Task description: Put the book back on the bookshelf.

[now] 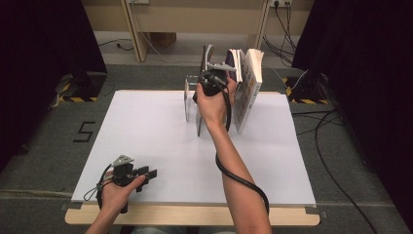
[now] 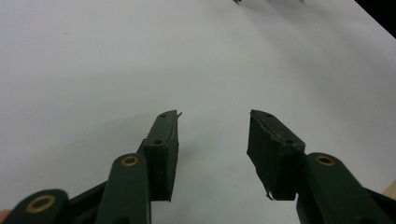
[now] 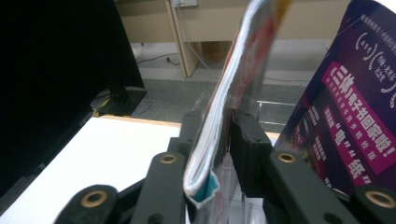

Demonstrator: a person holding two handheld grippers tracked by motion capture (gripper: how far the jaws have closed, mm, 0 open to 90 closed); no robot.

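Thin magazine [image 3: 233, 98] sits right at the lens in the right gripper view — glossy, white page edges, teal corner at the bottom, tilted a bit off upright. Right gripper [image 3: 224, 135] pinches it, one jaw on each side. It stands at the table's far edge in a clear acrylic rack [image 1: 188, 100], just beside a thick book [image 1: 249, 83] and a purple booklet [image 3: 355, 107]. Left gripper [image 2: 214, 149] rests near the front edge, well apart — jaws spread, nothing between. White tabletop [image 1: 146, 136], grey carpet, black curtains [image 1: 44, 44] at both sides.
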